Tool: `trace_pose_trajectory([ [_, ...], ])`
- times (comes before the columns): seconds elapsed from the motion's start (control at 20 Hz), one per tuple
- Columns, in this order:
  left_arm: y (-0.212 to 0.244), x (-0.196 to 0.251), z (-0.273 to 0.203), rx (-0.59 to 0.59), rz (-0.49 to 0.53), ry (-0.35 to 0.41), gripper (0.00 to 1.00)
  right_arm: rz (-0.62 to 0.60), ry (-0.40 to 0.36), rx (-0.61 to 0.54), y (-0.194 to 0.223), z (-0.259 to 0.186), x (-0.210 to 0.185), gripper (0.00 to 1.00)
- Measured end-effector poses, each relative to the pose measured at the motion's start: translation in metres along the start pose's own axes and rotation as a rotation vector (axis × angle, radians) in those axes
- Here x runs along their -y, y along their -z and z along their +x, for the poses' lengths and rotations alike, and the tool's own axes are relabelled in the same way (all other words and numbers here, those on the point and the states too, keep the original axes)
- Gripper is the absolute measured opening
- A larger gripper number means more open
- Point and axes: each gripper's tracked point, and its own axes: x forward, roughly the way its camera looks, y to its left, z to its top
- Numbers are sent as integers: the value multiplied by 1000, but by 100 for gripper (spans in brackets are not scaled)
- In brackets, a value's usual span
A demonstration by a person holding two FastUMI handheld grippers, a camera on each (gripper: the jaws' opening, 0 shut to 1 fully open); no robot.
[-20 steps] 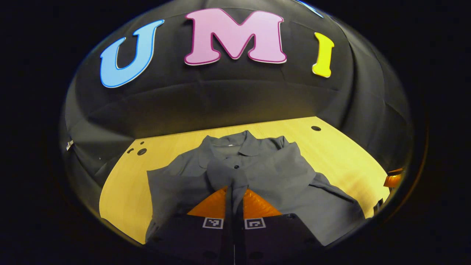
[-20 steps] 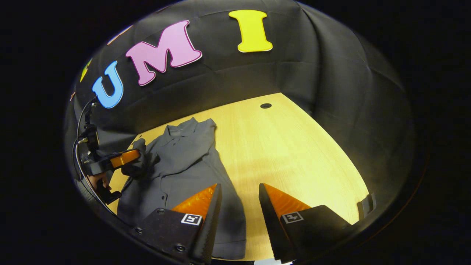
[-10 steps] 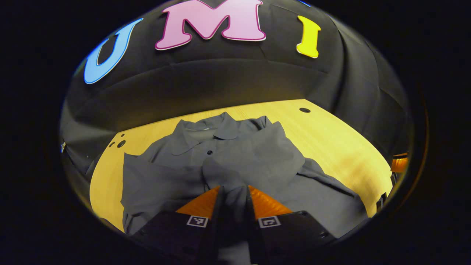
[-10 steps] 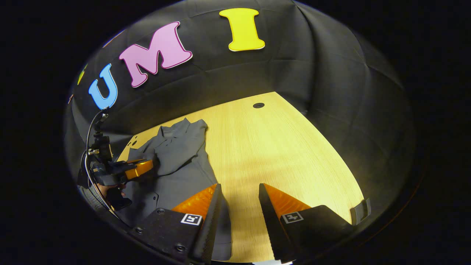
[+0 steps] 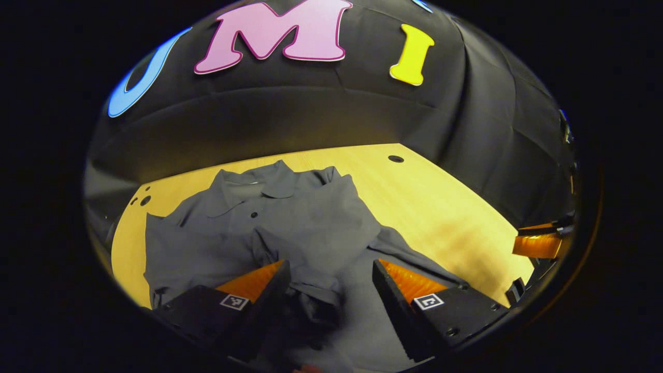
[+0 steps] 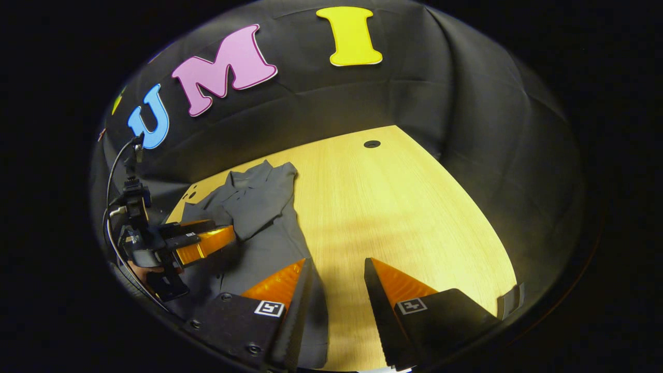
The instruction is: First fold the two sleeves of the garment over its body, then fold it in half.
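Grey shirt [image 5: 290, 228] spread on wooden table [image 5: 456, 217], centre of frame, one sleeve [image 5: 316, 233] now lying across its body. Left gripper [image 5: 329, 282], clenched on that sleeve a second ago, now released above it. Right gripper [image 6: 336, 290] spread, idle over shirt's edge, lower centre.

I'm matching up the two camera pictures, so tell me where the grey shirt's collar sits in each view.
Left gripper view: the collar lies upper centre-left, at the shirt's far end near the wall.
Right gripper view: the collar lies left of centre, at the shirt's far end.
Shared landmark: the round hole in the table.
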Motion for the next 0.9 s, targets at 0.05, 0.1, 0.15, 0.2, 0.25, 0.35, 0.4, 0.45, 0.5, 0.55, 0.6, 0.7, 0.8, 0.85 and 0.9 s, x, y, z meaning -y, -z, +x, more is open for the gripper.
trace_pose_trajectory([
  [0.05, 2, 1, -5, -5, -11, -1, 98, 3, -6, -1, 1, 0, -3, 64],
  [0.1, 2, 2, -11, -8, -21, 5, 99, 5, -10, -1, 2, -1, -6, 64],
  [0.15, 3, 0, -17, -9, -26, 8, 99, 6, -16, -2, 3, -2, -10, 70],
  [0.2, 3, -4, -24, -7, -27, 8, 99, 7, -24, 2, 3, -5, -14, 72],
  [0.25, 4, -9, -31, -5, -25, 6, 99, 8, -33, 2, 5, -8, -18, 76],
  [0.35, 7, -21, -50, -2, -30, 0, 99, 6, -48, -4, 11, -13, -29, 90],
  [0.4, 8, -28, -59, -1, -38, -2, 99, 1, -51, -8, 15, -17, -32, 96],
  [0.45, 10, -36, -68, 1, -47, -5, 99, -6, -52, -16, 20, -19, -35, 98],
  [0.5, 12, -44, -78, 3, -55, -7, 99, -11, -50, -27, 27, -22, -38, 98],
  [0.55, 14, -51, -86, 5, -59, -10, 99, -13, -50, -38, 32, -25, -41, 98],
  [0.6, 16, -59, -95, 6, -59, -14, 99, -12, -49, -51, 39, -28, -45, 98],
  [0.7, 23, -74, -112, 4, -54, -20, 98, -12, -49, -74, 51, -34, -51, 98],
  [0.8, 34, -90, -131, -2, -49, -28, 96, -16, -46, -91, 60, -39, -58, 98],
  [0.85, 41, -100, -141, -9, -48, -34, 96, -19, -43, -101, 65, -40, -61, 98],
  [0.9, 49, -109, -151, -17, -48, -42, 96, -21, -40, -111, 71, -42, -63, 98],
])
